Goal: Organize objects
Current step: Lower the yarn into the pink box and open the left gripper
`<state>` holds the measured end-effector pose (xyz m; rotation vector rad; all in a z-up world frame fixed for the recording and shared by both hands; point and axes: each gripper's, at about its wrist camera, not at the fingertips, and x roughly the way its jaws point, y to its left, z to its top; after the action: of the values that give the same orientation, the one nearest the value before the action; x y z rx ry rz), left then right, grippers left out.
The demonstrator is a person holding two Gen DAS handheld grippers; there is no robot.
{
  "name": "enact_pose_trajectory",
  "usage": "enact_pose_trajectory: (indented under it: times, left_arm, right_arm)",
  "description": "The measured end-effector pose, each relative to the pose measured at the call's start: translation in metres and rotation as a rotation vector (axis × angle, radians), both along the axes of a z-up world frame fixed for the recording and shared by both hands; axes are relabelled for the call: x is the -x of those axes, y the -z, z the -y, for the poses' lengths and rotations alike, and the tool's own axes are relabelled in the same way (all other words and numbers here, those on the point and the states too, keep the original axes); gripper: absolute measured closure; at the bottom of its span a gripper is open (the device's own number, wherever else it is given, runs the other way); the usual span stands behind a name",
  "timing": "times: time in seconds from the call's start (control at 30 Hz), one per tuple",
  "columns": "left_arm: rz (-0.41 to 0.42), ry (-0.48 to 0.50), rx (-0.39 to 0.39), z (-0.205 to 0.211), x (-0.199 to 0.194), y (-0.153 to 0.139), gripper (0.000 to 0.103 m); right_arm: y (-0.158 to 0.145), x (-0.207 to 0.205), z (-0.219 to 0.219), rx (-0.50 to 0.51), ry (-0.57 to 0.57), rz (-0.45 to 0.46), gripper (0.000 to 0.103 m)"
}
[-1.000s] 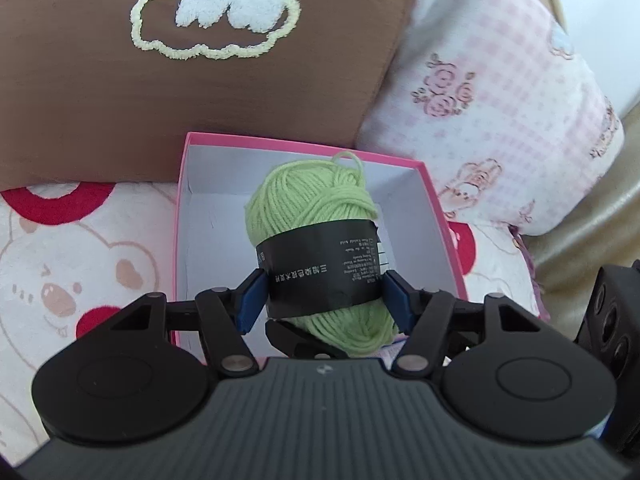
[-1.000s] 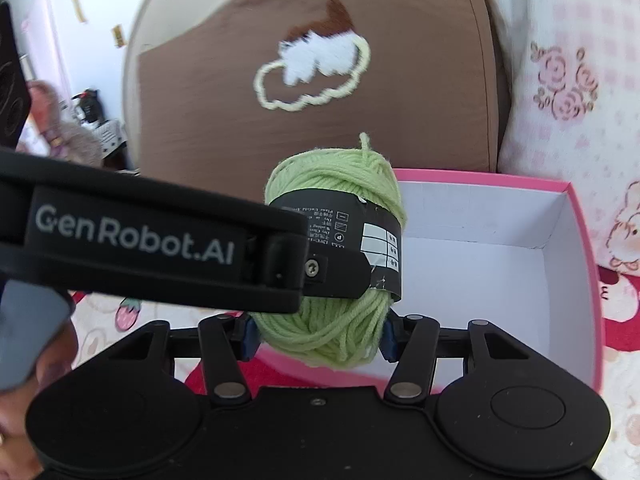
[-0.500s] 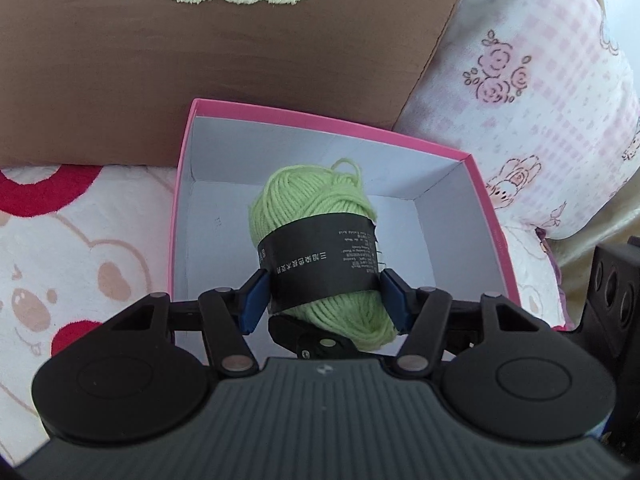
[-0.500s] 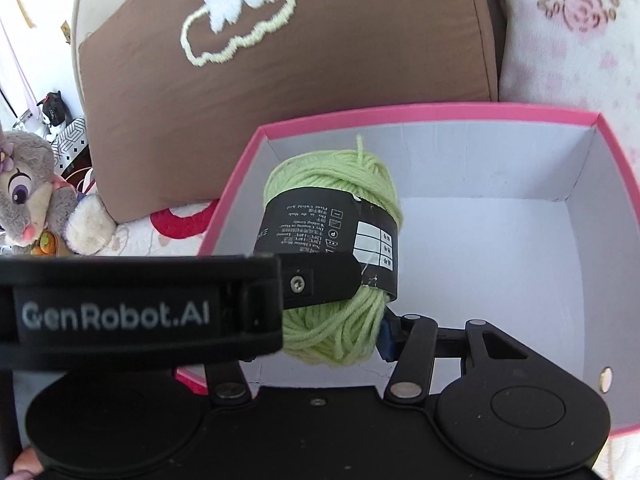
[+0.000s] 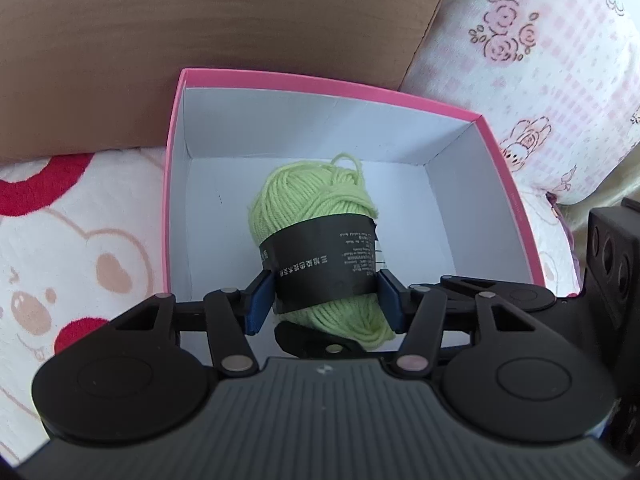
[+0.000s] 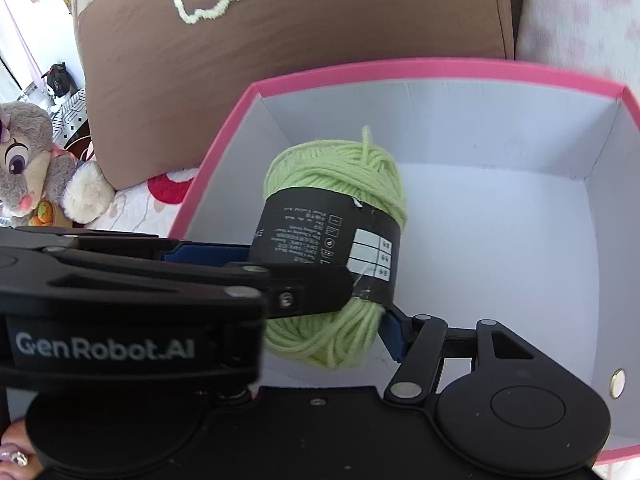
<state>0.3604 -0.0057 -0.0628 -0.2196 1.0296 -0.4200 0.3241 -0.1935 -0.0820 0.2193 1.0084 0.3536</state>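
A light green yarn ball (image 5: 316,208) with a black paper label is held inside a pink box (image 5: 320,84) with a white interior. My left gripper (image 5: 324,300) is shut on the yarn at its label, low in the box. My right gripper (image 6: 320,320) is also shut on the same yarn ball (image 6: 336,168); its left finger is hidden behind the left gripper's body, which crosses the right wrist view. The box (image 6: 420,70) fills most of the right wrist view.
A brown cushion (image 5: 200,32) with a cloud design leans behind the box. A pink floral pillow (image 5: 540,60) is at the right. A bear-print blanket (image 5: 80,240) lies under the box. A grey plush rabbit (image 6: 28,160) sits at far left.
Both grippers have carried the yarn ball forward and down, from above the box's near edge to well inside the box. Both stay shut on it.
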Motion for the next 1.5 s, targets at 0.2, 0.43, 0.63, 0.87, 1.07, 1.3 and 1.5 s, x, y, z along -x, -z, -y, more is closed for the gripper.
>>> enact_pose_trajectory:
  times: [0.2, 0.43, 0.63, 0.87, 1.07, 1.3, 1.5]
  left_arm:
    - [0.012, 0.006, -0.011, -0.002, -0.001, 0.000, 0.050]
    - [0.002, -0.010, -0.014, 0.001, -0.002, 0.000, 0.053]
    - [-0.015, -0.018, 0.011, -0.005, -0.005, 0.004, 0.066]
    - [-0.037, -0.029, 0.032, -0.008, -0.007, 0.009, 0.072]
    - [-0.028, -0.034, 0.023, -0.009, -0.006, 0.008, 0.073]
    - [-0.013, -0.039, -0.017, -0.007, 0.002, 0.002, 0.073]
    - [0.025, -0.049, -0.034, -0.014, 0.018, -0.016, 0.073]
  right_arm:
    - [-0.002, 0.001, 0.000, 0.011, -0.014, 0.034, 0.034]
    - [0.006, -0.008, -0.005, 0.103, 0.018, 0.025, 0.040]
    - [0.007, -0.020, -0.002, 0.075, -0.027, -0.051, 0.031]
    - [-0.003, -0.008, 0.021, -0.027, 0.008, -0.032, 0.023]
    - [-0.005, -0.005, 0.016, -0.005, 0.021, 0.007, 0.046]
    - [-0.007, -0.002, 0.002, 0.024, 0.037, 0.035, 0.042]
    - [-0.038, 0.022, 0.010, 0.079, 0.021, 0.076, 0.043]
